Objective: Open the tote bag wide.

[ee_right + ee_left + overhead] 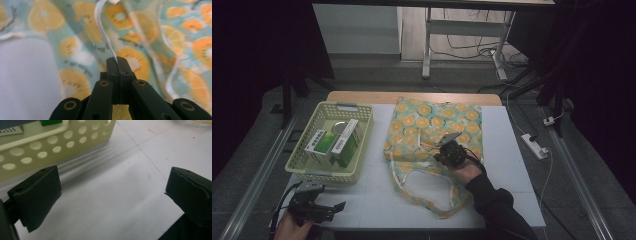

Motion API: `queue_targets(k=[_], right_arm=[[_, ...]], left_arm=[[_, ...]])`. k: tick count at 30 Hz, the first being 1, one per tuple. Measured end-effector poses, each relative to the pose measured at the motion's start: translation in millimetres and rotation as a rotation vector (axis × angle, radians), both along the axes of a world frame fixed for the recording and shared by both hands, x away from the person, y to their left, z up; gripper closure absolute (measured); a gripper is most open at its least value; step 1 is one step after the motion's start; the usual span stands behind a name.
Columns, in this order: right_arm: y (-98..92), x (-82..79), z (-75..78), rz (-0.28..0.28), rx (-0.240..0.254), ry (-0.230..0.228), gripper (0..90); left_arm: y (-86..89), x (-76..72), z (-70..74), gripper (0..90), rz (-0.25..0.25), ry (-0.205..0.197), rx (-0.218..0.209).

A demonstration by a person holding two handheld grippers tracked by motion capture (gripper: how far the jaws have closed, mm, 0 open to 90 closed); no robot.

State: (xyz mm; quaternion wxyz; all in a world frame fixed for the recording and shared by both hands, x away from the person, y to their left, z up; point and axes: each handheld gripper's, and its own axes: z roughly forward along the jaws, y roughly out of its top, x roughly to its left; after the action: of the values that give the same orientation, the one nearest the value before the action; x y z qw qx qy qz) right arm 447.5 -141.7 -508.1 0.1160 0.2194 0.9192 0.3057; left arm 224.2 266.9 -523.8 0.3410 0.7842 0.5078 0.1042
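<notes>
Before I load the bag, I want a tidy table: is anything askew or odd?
Mostly tidy. The orange-print tote bag lies rumpled, and the right hand-held gripper has pinched up a thin edge of its fabric. Boxes sit neatly inside the basket.

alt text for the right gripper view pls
The right tongs are shut on a thin edge of the orange-slice print bag, lifting a strip of its fabric. The teal and orange cloth spreads behind, with white table at the left.
</notes>
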Motion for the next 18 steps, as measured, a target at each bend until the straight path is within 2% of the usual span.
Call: queue_targets(k=[4, 13, 18], right_arm=[[-3.6, 4.9, 5.9, -0.023, 0.041, -0.003, 90.0], [-8.5, 6.1, 23.7, -0.006, 0.163, 0.026, 90.0], [-10.8, 5.1, 34.1, -0.022, 0.217, 0.028, 90.0]], left_arm=[[0.3, 0.0, 0.0, 0.3, 0.0, -0.001, 0.0], [0.4, -0.1, 0.1, 0.2, 0.001, -0.002, 0.0], [0.3, -0.1, 0.1, 0.2, 0.0, -0.002, 0.0]])
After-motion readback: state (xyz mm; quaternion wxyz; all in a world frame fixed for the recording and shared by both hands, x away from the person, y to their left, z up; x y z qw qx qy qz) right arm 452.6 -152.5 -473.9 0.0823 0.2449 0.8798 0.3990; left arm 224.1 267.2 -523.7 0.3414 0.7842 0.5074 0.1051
